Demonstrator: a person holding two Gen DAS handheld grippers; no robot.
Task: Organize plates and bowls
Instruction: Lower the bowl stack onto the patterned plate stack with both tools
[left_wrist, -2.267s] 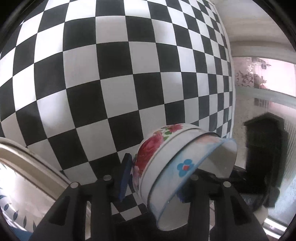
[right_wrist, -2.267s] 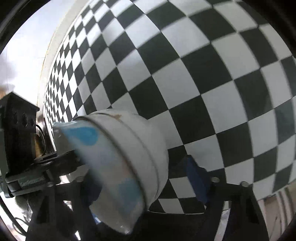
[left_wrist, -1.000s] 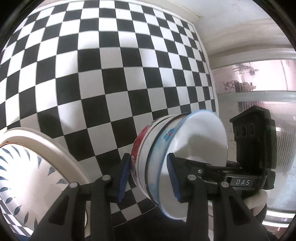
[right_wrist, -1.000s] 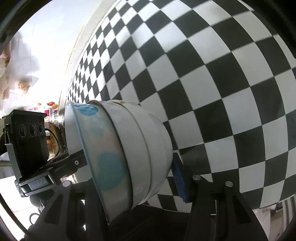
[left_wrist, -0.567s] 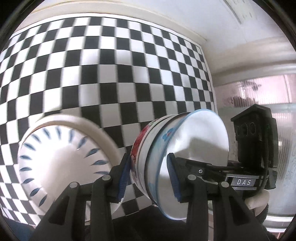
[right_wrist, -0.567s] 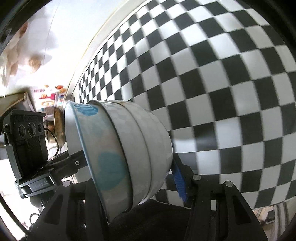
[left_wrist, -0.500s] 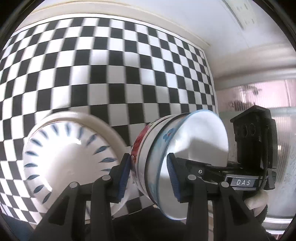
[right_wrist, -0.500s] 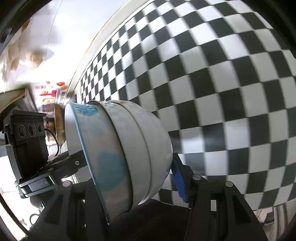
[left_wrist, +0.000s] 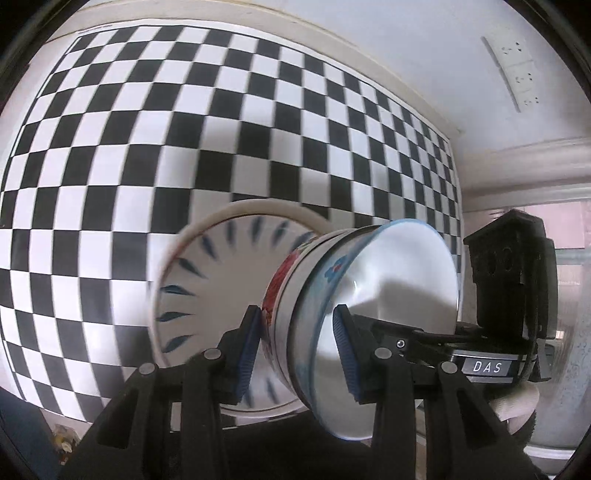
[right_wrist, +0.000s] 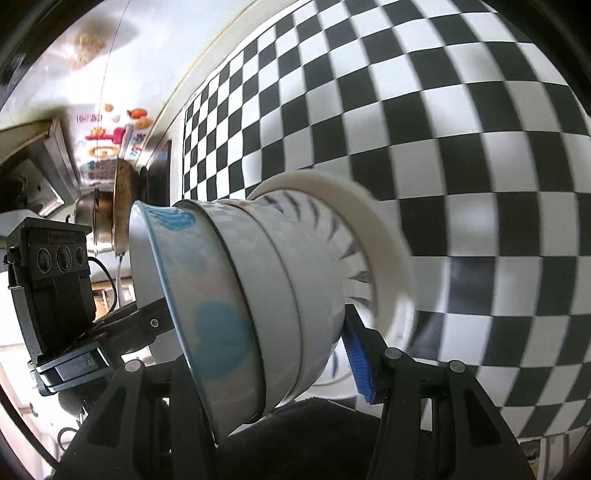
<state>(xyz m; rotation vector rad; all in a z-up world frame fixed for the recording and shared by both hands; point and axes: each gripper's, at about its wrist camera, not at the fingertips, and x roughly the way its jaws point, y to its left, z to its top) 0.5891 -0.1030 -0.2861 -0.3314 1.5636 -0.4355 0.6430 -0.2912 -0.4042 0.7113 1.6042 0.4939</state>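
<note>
Since the earlier frames, the bowl stack (left_wrist: 354, 310) and both tongs have shifted across the checkered counter (left_wrist: 110, 147), and the leaf-pattern plate (left_wrist: 207, 288), previously at the left edge of the left wrist view, now lies directly behind the stack.

The stack consists of nested bowls tilted on their side. The blue-flower bowl (right_wrist: 207, 317) sits innermost, with its opening facing the left wrist view. The red-flower bowl (left_wrist: 277, 291) sits outside it.

The left tongs (left_wrist: 295, 343) grip one side of the stack: one blue pad presses the outer wall of the red-flower bowl, the other lies inside the blue-flower bowl.

The right tongs (right_wrist: 258, 354) grip the opposite side of the stack. One pad (right_wrist: 356, 363) presses the outermost bowl's wall; the other finger is hidden behind the rim.

The stack is held clear of the counter, just in front of the leaf-pattern plate. Contact between them cannot be determined.
</note>
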